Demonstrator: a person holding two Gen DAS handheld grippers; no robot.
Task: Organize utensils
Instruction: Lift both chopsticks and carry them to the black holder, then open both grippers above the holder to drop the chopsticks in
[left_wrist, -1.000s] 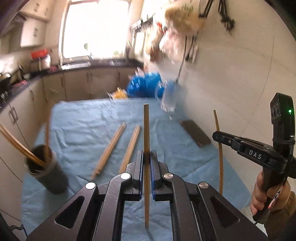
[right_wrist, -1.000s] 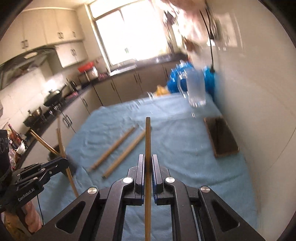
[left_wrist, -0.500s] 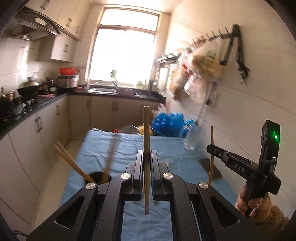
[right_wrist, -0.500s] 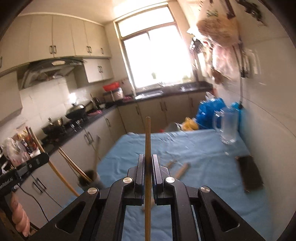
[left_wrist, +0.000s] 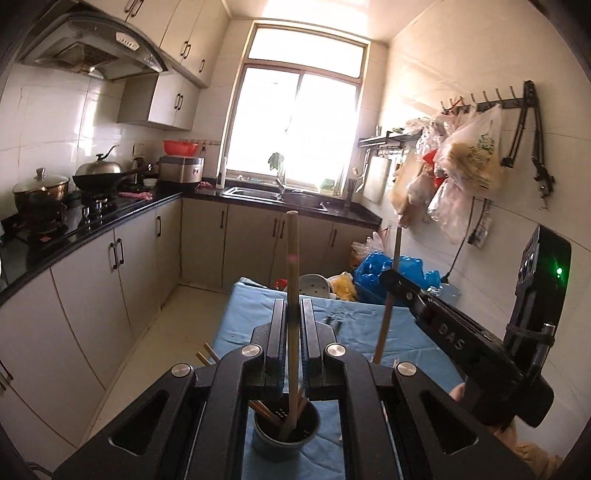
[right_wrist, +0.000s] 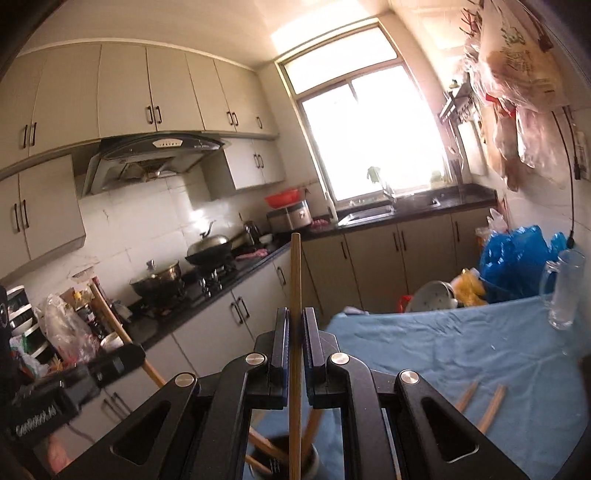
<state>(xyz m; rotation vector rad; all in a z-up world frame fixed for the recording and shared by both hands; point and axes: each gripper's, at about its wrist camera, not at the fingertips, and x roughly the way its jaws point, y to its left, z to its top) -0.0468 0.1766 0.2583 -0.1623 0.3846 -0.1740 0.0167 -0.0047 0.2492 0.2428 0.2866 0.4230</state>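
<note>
**While 2 chopsticks are clamped, the holder waits below**

With each gripper pressed together on a single wooden stick, both are held above the near end of the table. The left gripper (left_wrist: 291, 332) is clamped on a chopstick (left_wrist: 292, 280) that stands nearly upright between its blue pads, and the lower end of that stick is seen inside the dark utensil holder (left_wrist: 284, 439) directly beneath. Several other chopsticks (left_wrist: 264, 410) are already leaned in that holder, which is set on the blue tablecloth (left_wrist: 354, 325) near the table's front edge.

The right gripper (right_wrist: 295, 343) is likewise closed on a second chopstick (right_wrist: 295, 295), held upright, with its lower part passing in front of the same holder (right_wrist: 280, 458); whether its tip is inside the rim cannot be told. In the left wrist view the right gripper (left_wrist: 391, 280) is seen just to the right, its stick tilted slightly.

2 loose chopsticks (right_wrist: 480, 406) are left lying side by side on the cloth at the right, well apart from the holder. A clear glass mug (right_wrist: 563, 291) is stood near the far right edge of the table
</note>
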